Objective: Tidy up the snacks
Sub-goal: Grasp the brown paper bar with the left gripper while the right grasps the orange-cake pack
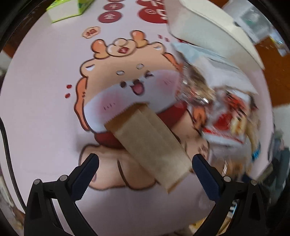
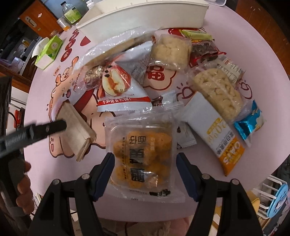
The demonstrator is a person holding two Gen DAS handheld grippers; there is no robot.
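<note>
A brown paper-wrapped snack (image 1: 150,145) lies on the pink cartoon mat (image 1: 45,112), reaching between the open fingers of my left gripper (image 1: 145,163). It also shows in the right wrist view (image 2: 76,127), with the left gripper's finger (image 2: 41,130) over it. My right gripper (image 2: 145,163) is open, its fingers on either side of a clear packet of orange-brown bites (image 2: 143,159) that lies flat on the mat. A pile of snack packets (image 2: 163,72) lies beyond it. A white bin (image 2: 145,16) stands at the far edge.
A green tissue box (image 2: 49,50) sits at the left of the table; it also shows in the left wrist view (image 1: 67,9). Bottles (image 2: 70,12) stand behind the bin. A white wire rack (image 2: 271,196) is off the table's right edge.
</note>
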